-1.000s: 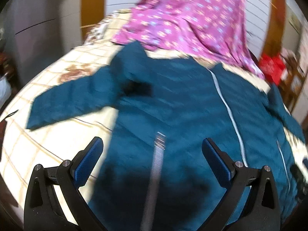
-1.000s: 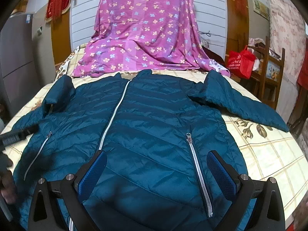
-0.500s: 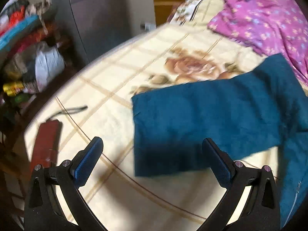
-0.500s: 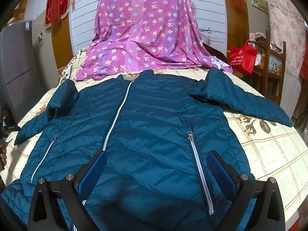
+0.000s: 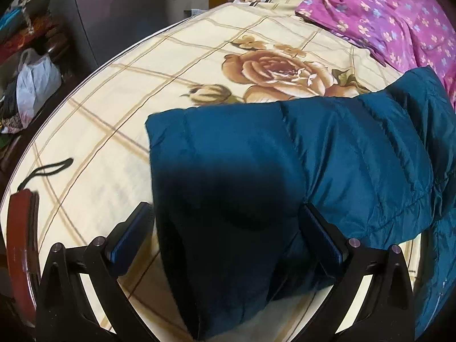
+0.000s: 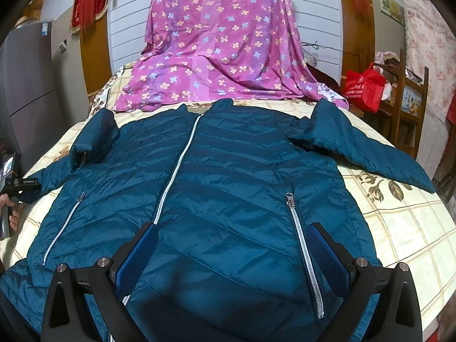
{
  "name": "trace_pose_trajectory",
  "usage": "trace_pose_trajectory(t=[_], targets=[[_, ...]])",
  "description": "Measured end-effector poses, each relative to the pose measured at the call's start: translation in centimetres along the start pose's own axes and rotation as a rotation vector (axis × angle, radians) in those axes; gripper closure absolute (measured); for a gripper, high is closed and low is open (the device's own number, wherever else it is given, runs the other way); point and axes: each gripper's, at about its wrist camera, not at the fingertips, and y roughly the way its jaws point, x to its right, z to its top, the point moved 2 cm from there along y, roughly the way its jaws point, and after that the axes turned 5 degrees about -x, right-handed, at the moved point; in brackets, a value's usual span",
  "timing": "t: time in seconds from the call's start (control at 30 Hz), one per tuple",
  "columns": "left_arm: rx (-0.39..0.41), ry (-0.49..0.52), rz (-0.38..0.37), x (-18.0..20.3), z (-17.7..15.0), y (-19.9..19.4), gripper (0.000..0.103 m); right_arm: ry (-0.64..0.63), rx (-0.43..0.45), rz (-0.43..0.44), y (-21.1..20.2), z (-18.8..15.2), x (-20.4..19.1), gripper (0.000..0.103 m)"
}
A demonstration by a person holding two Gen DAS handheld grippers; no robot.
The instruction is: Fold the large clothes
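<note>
A teal puffer jacket (image 6: pixel 222 188) lies face up and spread flat on the bed, its white front zipper (image 6: pixel 176 171) closed. Its left sleeve (image 5: pixel 285 171) stretches out over the sheet. My left gripper (image 5: pixel 228 245) is open with its fingers on either side of the sleeve's cuff end, close above it. My right gripper (image 6: pixel 228 250) is open and empty, hovering over the jacket's lower front between the two pocket zippers. The left gripper's handle and the hand on it show at the left edge of the right wrist view (image 6: pixel 11 188).
The bed sheet (image 5: pixel 142 85) is cream with rose prints. A purple flowered cloth (image 6: pixel 222 42) drapes over the bed's far end. A dark red strap (image 5: pixel 21 242) lies at the bed's left edge. A red bag (image 6: pixel 362 85) and wooden shelf stand at right.
My left gripper has swung left from over the jacket body to the left sleeve and closed in on its cuff. My right gripper has barely moved.
</note>
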Motion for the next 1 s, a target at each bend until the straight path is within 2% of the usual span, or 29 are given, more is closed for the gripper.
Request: trace_pose_trajectory(t=[0.07,0.1,0.13,0.2,0.23,0.33,0.4,0.5,0.53,0.6,0.7,0.8,0.93,1.0], targets=[[0.032,0.015,-0.012,0.6,0.2,-0.1,0.016,-0.004,-0.001,0.001,0.1,0.0,-0.1,0.0],[0.047,0.03,-0.02,1.0,0.2,-0.4,0.033,-0.006,-0.003,0.003,0.1,0.1,-0.2,0.0],[0.059,0.056,-0.04,1.8,0.1,-0.8,0.054,-0.007,-0.003,0.003,0.2,0.1,-0.2,0.0],[0.057,0.087,-0.058,2.9,0.0,-1.1,0.081,-0.008,-0.004,0.005,0.3,0.1,-0.3,0.0],[0.058,0.104,-0.035,3.6,-0.1,-1.4,0.09,-0.009,-0.005,0.005,0.4,0.2,-0.4,0.0],[0.11,0.079,-0.015,3.3,-0.2,-2.9,0.092,-0.011,-0.004,0.0,0.5,0.2,-0.6,0.0],[0.173,-0.003,0.026,1.4,0.3,-5.1,0.093,-0.011,0.003,-0.004,0.3,0.2,-0.4,0.0],[0.215,-0.112,0.094,-1.8,1.0,-7.6,0.093,-0.007,0.007,-0.023,0.0,-0.1,0.4,0.0],[0.226,-0.146,0.104,-2.9,1.3,-8.7,0.093,-0.005,0.007,-0.033,-0.1,-0.1,0.8,0.0],[0.224,-0.153,0.075,-3.5,1.6,-10.3,0.093,0.007,-0.002,-0.051,-0.3,-0.3,1.7,0.0],[0.255,-0.054,-0.031,-0.3,1.6,-13.5,0.093,0.04,-0.009,-0.064,-0.6,-0.5,3.2,0.0],[0.311,0.047,-0.178,5.4,1.0,-17.6,0.093,0.069,-0.048,-0.11,-0.2,-0.9,4.8,0.0],[0.343,0.173,-0.394,15.2,-0.1,-23.0,0.093,0.11,-0.091,-0.137,0.0,-1.5,6.7,0.0],[0.339,0.223,-0.47,19.8,-0.9,-24.6,0.093,0.119,-0.091,-0.152,-0.4,-1.8,7.6,0.0]])
